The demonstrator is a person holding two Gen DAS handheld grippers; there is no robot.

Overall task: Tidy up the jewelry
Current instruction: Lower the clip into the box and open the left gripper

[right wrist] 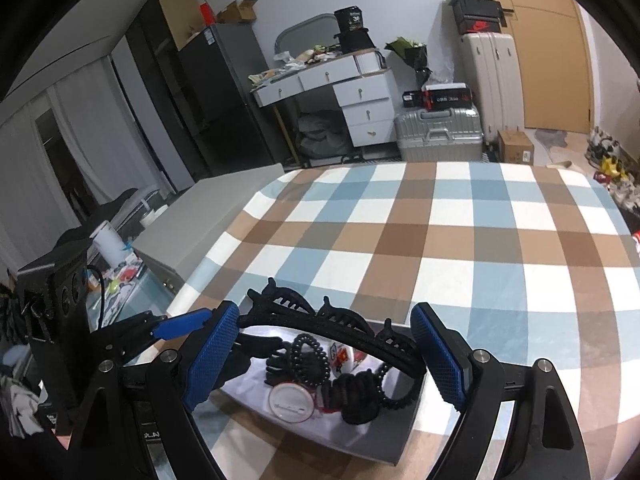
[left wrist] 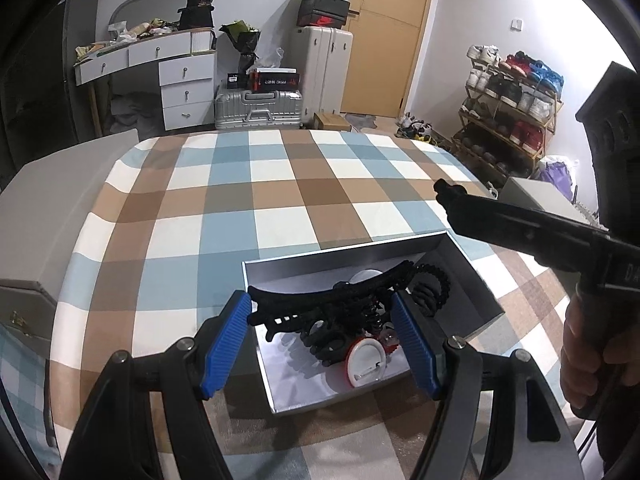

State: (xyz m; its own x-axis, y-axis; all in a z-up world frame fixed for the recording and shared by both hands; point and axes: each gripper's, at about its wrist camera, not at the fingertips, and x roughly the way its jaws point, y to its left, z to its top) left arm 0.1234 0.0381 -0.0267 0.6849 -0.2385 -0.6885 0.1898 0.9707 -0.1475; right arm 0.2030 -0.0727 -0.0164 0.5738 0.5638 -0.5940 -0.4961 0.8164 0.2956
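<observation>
Two grippers hang over one open grey box that sits on a bed with a checked blue, brown and white cover.

Left gripper: jaws released, blue pads either side of the box's near half, nothing between them pressed.

Box contents, left to right in the left wrist view: a large black claw hair clip lying across the top of the pile, black spiral hair ties, and a round red-rimmed white badge toward the near edge.

Right gripper: jaws also released and set wide, pads apart from the clip, which lies between them. A hand grips its handle at the right edge.
</observation>
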